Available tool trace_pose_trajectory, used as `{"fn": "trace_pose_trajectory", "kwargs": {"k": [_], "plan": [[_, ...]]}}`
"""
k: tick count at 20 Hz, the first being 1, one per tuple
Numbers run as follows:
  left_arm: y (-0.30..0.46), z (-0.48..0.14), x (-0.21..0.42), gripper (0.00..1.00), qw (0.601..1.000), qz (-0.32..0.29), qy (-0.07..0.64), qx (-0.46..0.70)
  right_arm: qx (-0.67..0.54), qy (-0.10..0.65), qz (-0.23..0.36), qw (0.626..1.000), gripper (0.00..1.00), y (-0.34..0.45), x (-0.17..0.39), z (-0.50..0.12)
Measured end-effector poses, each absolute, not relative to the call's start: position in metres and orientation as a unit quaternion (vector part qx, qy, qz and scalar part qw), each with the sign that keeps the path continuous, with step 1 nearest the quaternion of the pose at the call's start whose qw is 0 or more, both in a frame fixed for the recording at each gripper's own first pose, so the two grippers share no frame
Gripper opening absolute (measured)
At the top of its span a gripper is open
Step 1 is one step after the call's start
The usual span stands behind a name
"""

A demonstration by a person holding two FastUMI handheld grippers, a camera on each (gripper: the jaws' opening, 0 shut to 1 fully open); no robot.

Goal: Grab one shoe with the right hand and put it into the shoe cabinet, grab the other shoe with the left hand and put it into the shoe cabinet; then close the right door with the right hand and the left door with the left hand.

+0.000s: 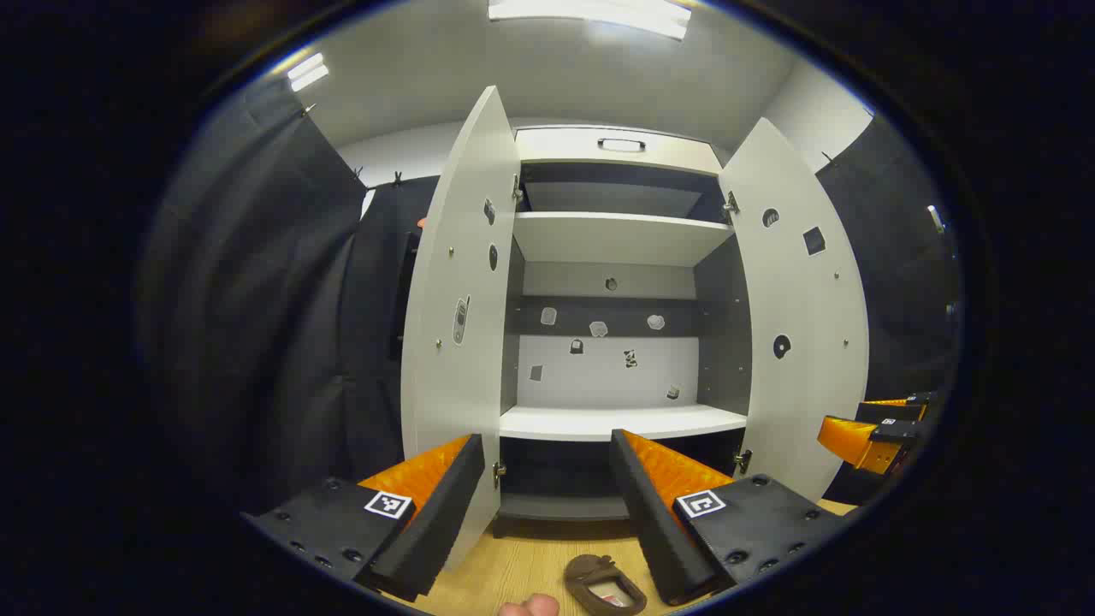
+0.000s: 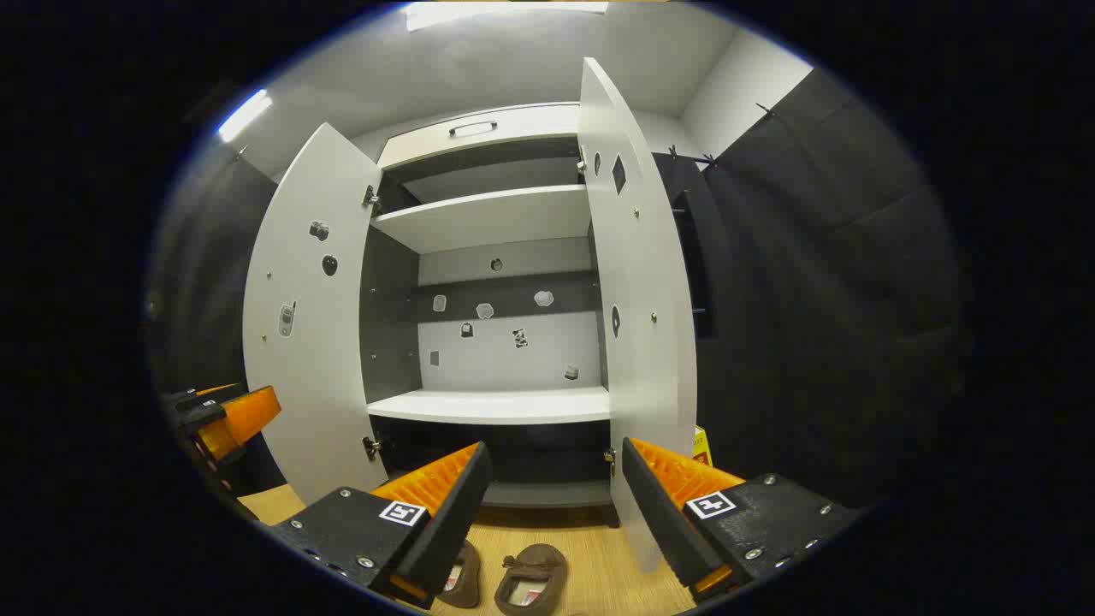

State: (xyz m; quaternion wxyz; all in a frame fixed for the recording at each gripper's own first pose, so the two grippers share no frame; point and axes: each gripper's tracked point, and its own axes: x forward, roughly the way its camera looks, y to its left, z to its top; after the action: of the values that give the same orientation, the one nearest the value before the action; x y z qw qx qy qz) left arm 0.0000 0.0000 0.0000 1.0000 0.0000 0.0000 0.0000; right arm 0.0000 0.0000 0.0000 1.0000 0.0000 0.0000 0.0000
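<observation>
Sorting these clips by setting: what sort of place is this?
Likely a staged recording booth, not a home: black cloth walls hang around a white shoe cabinet with both doors open, a pair of brown shoes lies on the wooden floor, and bright ceiling lights shine overhead.

- In the left gripper view we look straight into the open shoe cabinet from low down, near its front, slightly tilted upward, so the ceiling lights show above it.
- In the right gripper view we face the same shoe cabinet from low down and further to its right, so its right door stands almost edge-on to us.
- Both views share the cabinet's interior shelves, both open doors and the wooden floor just before the cabinet.
- Each view catches the other gripper beside the cabinet: the right gripper in the left gripper view, the left gripper in the right gripper view.
</observation>
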Motion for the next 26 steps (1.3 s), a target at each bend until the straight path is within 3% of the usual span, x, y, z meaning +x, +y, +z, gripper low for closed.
{"fn": "trace_pose_trajectory", "kwargs": {"k": [26], "plan": [[0.011,0.004,-0.003,0.96,1.0,0.017,0.003,-0.018,0.003,-0.013,0.009,1.0,0.95,0.002,0.009,0.014]]}}
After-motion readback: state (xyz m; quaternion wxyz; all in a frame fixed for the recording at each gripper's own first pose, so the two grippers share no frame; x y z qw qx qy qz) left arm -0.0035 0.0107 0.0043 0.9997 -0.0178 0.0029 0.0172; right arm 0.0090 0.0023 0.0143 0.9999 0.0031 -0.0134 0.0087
